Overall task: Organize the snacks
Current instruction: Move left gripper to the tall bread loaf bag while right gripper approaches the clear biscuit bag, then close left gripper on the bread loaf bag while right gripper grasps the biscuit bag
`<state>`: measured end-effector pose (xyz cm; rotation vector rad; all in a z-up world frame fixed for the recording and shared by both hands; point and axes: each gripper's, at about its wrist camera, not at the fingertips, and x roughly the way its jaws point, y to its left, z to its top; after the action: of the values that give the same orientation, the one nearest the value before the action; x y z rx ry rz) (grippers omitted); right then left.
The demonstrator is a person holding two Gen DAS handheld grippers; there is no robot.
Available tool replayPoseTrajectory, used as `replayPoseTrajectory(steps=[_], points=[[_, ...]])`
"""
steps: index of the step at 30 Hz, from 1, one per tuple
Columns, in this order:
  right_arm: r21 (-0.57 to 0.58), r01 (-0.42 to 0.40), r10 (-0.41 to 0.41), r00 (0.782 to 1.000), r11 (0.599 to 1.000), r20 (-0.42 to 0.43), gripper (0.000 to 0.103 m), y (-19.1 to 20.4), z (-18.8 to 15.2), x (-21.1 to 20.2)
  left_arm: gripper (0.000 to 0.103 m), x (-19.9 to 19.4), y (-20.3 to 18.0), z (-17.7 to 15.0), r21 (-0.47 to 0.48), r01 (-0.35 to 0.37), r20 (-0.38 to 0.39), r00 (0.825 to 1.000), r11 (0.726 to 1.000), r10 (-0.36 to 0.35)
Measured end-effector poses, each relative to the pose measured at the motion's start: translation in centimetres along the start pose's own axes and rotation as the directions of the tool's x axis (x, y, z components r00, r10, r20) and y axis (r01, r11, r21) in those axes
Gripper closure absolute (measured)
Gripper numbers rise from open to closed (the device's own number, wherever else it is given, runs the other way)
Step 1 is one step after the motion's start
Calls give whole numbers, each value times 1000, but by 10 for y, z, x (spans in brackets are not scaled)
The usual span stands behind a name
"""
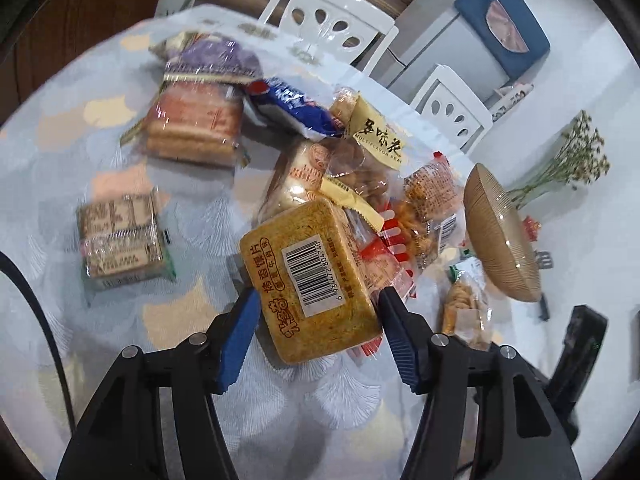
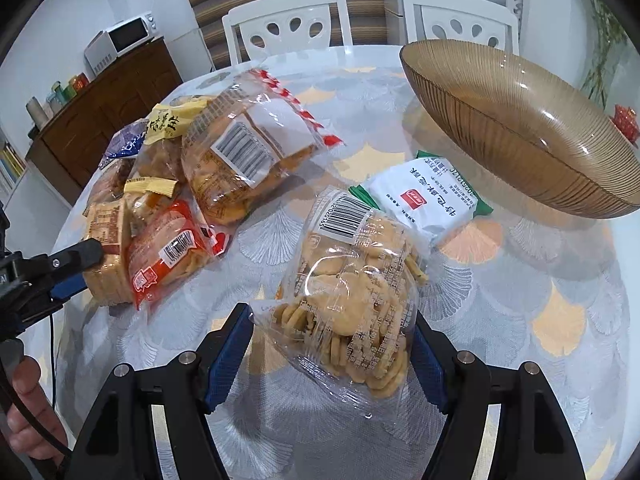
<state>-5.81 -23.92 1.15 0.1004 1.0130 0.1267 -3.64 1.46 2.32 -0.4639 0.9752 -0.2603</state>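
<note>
In the left wrist view my left gripper (image 1: 319,294) stands open around a yellow-brown pack of toasted slices (image 1: 312,280), barcode up, leaning on the snack pile; the blue pads (image 1: 240,332) sit right beside its edges. The same gripper (image 2: 76,268) shows at the left of the right wrist view, at that pack (image 2: 106,264). My right gripper (image 2: 330,314) is shut on a clear bag of round crackers (image 2: 352,292), which is tilted with its barcode end away from me. An amber ribbed glass bowl (image 2: 520,132) stands just right of the bag.
A white-and-green packet (image 2: 424,200) lies beside the bowl. The pile holds a red pack (image 2: 168,248), a clear red-trimmed bag (image 2: 248,152) and a blue pack (image 1: 288,108). A square pack (image 1: 120,240) lies apart. Two white chairs (image 2: 288,20) stand behind the table. A hand (image 2: 28,400) shows at the lower left.
</note>
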Motion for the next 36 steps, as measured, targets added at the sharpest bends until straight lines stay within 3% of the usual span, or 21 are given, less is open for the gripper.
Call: replayPoseTrajectory(steps=[1, 3, 5, 8, 10, 12, 14, 17, 22, 24, 27, 29, 30, 31, 33, 36], points=[[-3, -2, 2, 1000, 1000, 3, 31, 1, 0, -1, 47, -2, -2, -1, 21, -11, 10, 1000, 1000, 11], [-20, -2, 2, 1000, 1000, 19, 31, 5, -2, -6, 77, -13, -6, -1, 71, -5, 41, 999, 997, 2], [-40, 4, -3, 999, 999, 32, 31, 6, -5, -12, 87, -25, -13, 0, 152, -53, 59, 997, 987, 45], [-62, -4, 6, 999, 998, 42, 31, 12, -4, -18, 87, -30, -11, 0, 246, -67, 13, 998, 967, 66], [-64, -10, 13, 999, 998, 42, 31, 14, -6, -19, 84, -31, -1, 4, 218, -32, -12, 999, 976, 35], [-64, -13, 15, 999, 998, 29, 31, 15, -8, -18, 63, -28, 11, 9, 153, -17, -27, 999, 988, 22], [-63, -14, 15, 1000, 998, 18, 31, 16, -9, -16, 53, -24, 19, 10, 96, -2, -32, 999, 995, 5], [-65, -13, 14, 1000, 998, 11, 31, 17, -9, -15, 53, -20, 23, 9, 48, 48, -59, 997, 998, -46], [-59, -15, 16, 1000, 998, 12, 31, 17, -7, -13, 50, -17, 9, 9, 42, 57, -54, 997, 997, -55], [-60, -18, 19, 1000, 998, 14, 31, 18, -6, -13, 28, -14, 1, 11, 48, 26, -42, 999, 999, -24], [-65, -13, 14, 1000, 998, 15, 31, 19, -7, -13, 28, -8, -14, 11, 97, -47, -12, 999, 994, 49], [-70, -12, 13, 1000, 997, 14, 31, 18, -8, -13, 29, 1, -23, 10, 160, -136, 8, 991, 978, 137], [-75, -13, 14, 1000, 997, 14, 31, 18, -8, -14, 43, 6, -27, 9, 194, -190, 19, 982, 962, 190], [-80, -13, 14, 1000, 997, 16, 31, 18, -8, -15, 49, 12, -29, 6, 233, -228, 24, 973, 945, 229], [-92, -13, 16, 1000, 996, 26, 31, 18, -8, -18, 56, 11, -28, 3, 260, -239, 48, 971, 936, 235], [-125, -39, 44, 999, 991, 31, 31, 20, -9, -22, 64, -4, -16, 0, 269, -191, 55, 982, 944, 183]])
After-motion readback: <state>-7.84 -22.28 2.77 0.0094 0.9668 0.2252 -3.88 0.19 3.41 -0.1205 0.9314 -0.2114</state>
